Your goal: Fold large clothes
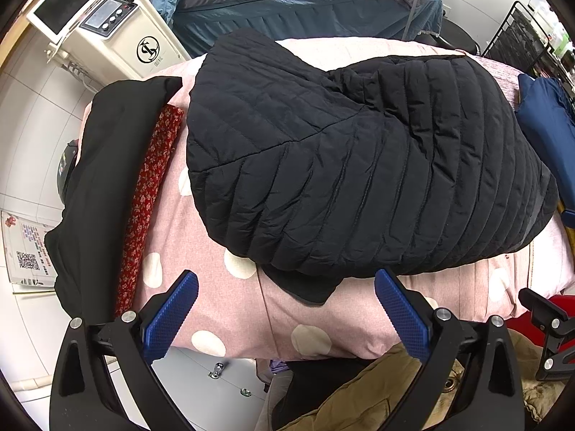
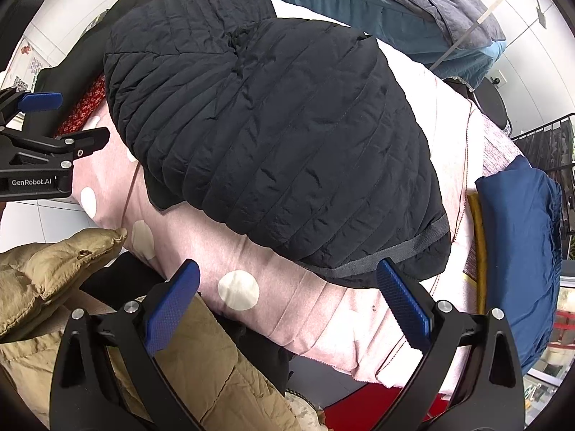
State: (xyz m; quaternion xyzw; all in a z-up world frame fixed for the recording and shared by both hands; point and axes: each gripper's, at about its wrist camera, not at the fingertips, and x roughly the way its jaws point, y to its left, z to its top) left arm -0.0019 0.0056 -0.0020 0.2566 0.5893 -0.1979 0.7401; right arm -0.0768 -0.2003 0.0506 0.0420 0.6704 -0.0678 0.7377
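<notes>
A black quilted jacket (image 1: pixel 341 165) (image 2: pixel 273 136) lies folded into a bulky bundle on a pink polka-dot cover (image 1: pixel 251 316) (image 2: pixel 316 309). My left gripper (image 1: pixel 287 309) hovers open just short of the bundle's near edge, nothing between its blue pads (image 1: pixel 172 312). My right gripper (image 2: pixel 287 301) is also open, off the bundle's hem with its grey band (image 2: pixel 395 251). In the right wrist view the left gripper (image 2: pixel 64 122) shows at the left edge, beside the jacket.
A black garment with red floral lining (image 1: pixel 151 194) lies left of the jacket. Folded blue cloth (image 2: pixel 521 244) sits on the right. A tan padded coat (image 2: pixel 54 269) is below the cover's near edge. Behind are a white machine (image 1: pixel 115 25) and a bed with blue bedding (image 1: pixel 305 3).
</notes>
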